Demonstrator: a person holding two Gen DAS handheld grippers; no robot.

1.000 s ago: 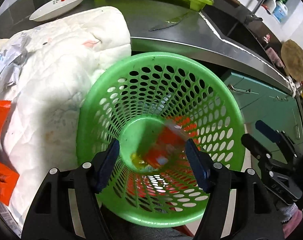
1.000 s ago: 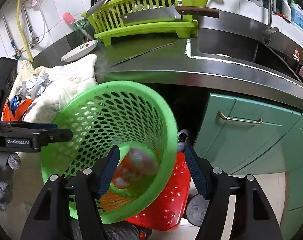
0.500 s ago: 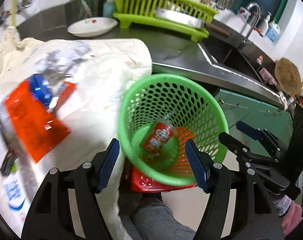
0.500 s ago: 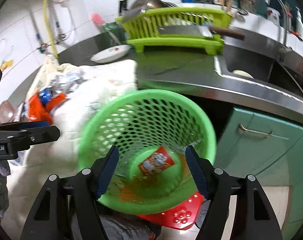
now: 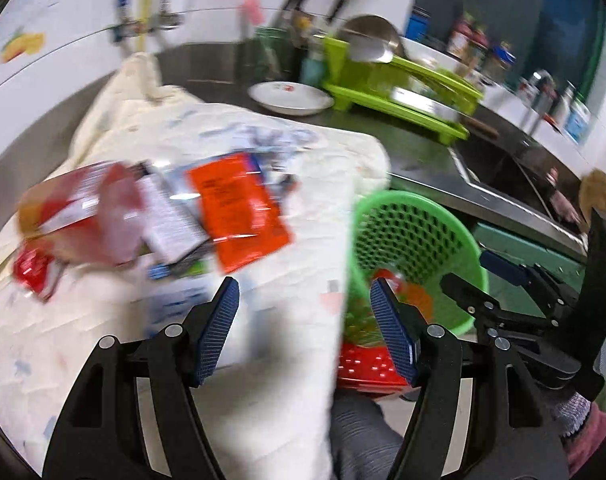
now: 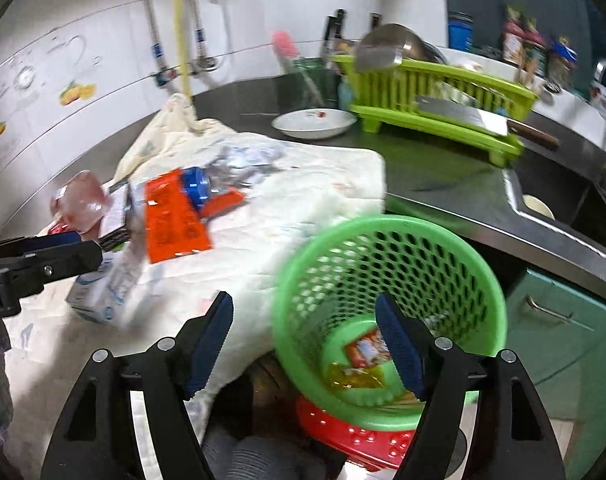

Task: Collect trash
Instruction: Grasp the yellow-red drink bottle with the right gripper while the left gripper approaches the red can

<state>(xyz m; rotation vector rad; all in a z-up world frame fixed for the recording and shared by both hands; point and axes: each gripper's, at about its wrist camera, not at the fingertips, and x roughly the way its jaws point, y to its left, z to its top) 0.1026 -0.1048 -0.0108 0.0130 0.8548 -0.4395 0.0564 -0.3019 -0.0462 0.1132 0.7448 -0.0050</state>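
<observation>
A green perforated basket (image 6: 387,264) stands below the counter edge and holds a red snack wrapper (image 6: 367,350); it also shows in the left wrist view (image 5: 415,232). Several pieces of trash lie on a white cloth (image 6: 303,192): an orange packet (image 6: 175,220) (image 5: 239,216), a blue cap (image 6: 197,188), a pink crumpled bag (image 6: 81,204) (image 5: 103,216), a white carton (image 6: 103,288). My left gripper (image 5: 305,328) is open and empty over the cloth's near edge. My right gripper (image 6: 305,340) is open and empty beside the basket's left rim.
A white plate (image 6: 313,122) and a lime dish rack (image 6: 435,100) with a cleaver stand at the back of the steel counter. A sink (image 6: 559,200) lies to the right, teal cabinets (image 6: 563,328) below. A red perforated item (image 6: 355,436) lies under the basket.
Both grippers have pulled up and left, away from the basket toward the cloth. The red wrapper that was falling now lies in the basket's bottom.
</observation>
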